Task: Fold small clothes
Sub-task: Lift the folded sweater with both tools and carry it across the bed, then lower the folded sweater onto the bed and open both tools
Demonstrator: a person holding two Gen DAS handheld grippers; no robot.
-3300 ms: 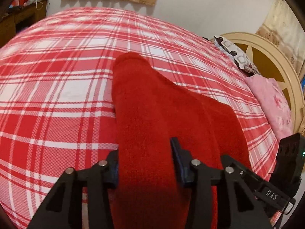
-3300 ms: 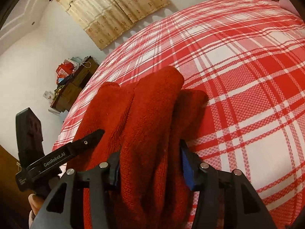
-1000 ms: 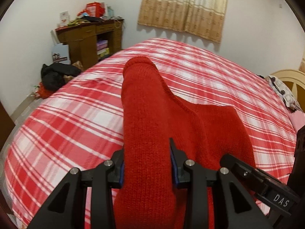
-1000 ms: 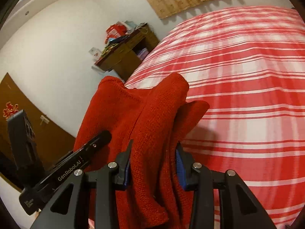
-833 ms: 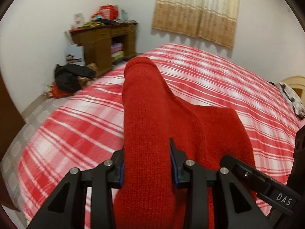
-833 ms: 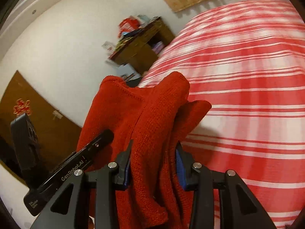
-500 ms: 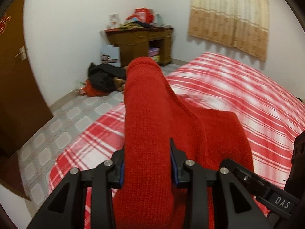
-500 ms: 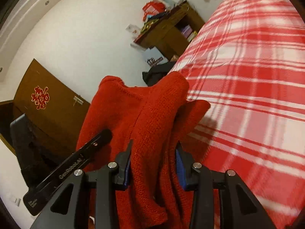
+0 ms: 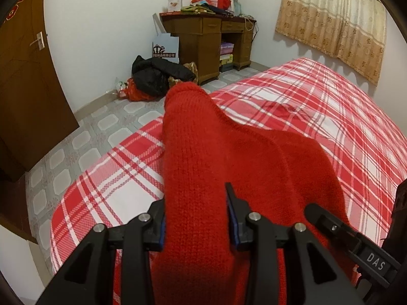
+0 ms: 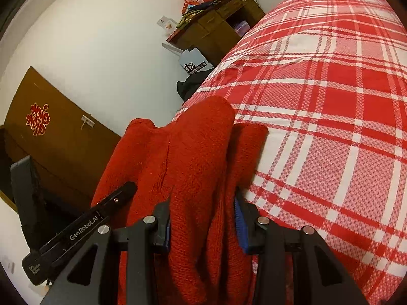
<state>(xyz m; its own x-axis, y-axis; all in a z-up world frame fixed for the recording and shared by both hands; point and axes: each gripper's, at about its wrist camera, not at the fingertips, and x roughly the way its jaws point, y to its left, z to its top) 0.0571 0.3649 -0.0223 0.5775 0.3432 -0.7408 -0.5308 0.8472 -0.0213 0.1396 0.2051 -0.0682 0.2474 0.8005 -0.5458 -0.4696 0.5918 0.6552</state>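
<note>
While swung from mid-bed toward the plaid bed's [image 9: 330, 106] foot corner — both grippers clamped on the red knit [image 9: 203, 165] — probably repositioning before folding.

A bed [image 9: 318, 106] covered by a red-and-white plaid sheet fills the room's corner beside a grey tiled floor [image 9: 84, 139]. A red knitted garment [image 9: 229, 157] drapes over the sheet near the bed's edge.
</note>
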